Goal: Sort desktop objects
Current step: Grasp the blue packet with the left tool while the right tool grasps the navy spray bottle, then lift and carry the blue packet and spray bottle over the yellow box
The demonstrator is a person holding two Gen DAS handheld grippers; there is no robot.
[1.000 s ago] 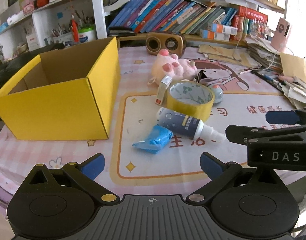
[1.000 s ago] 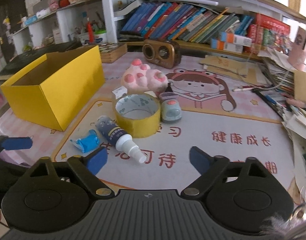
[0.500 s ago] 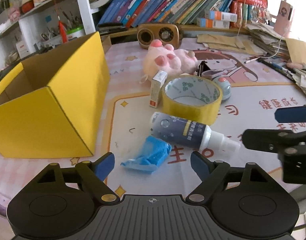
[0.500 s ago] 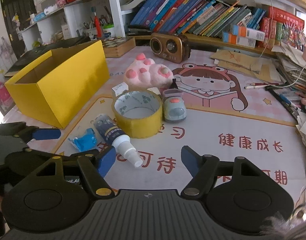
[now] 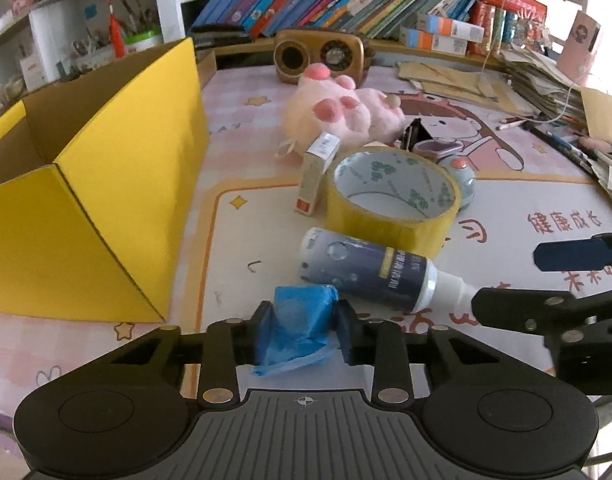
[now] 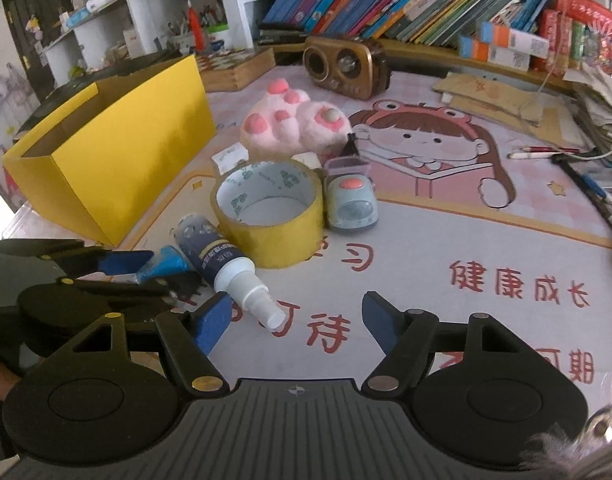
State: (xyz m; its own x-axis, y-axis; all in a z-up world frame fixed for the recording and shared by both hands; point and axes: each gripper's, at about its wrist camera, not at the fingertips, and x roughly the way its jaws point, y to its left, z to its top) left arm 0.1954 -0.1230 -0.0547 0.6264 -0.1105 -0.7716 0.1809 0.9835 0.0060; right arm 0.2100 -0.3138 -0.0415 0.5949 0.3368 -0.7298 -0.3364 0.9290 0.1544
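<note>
A crumpled blue packet [image 5: 297, 320] lies on the desk mat, and my left gripper [image 5: 303, 322] is closing on it, both pads pressed into its sides. In the right wrist view the same packet [image 6: 165, 266] shows between the left gripper's fingers [image 6: 125, 260]. Just right of it lies a dark spray bottle [image 5: 366, 272] with a white nozzle. My right gripper [image 6: 295, 320] stands open low over the mat, the nozzle of the bottle [image 6: 213, 256] just inside its left finger without touching it. The open yellow box [image 5: 105, 208] stands to the left.
Behind the bottle stands a yellow tape roll [image 5: 386, 228], with a small carton [image 5: 316, 172], a pink plush paw [image 5: 338, 116] and a pale blue toy car [image 6: 350, 200] around it. A brown radio [image 5: 320, 54] and bookshelves line the back. Paper stacks crowd the right edge.
My left gripper moved forward and down over the blue packet and closed from wide open onto it. The right gripper narrowed a little and came in toward the bottle's nozzle.
</note>
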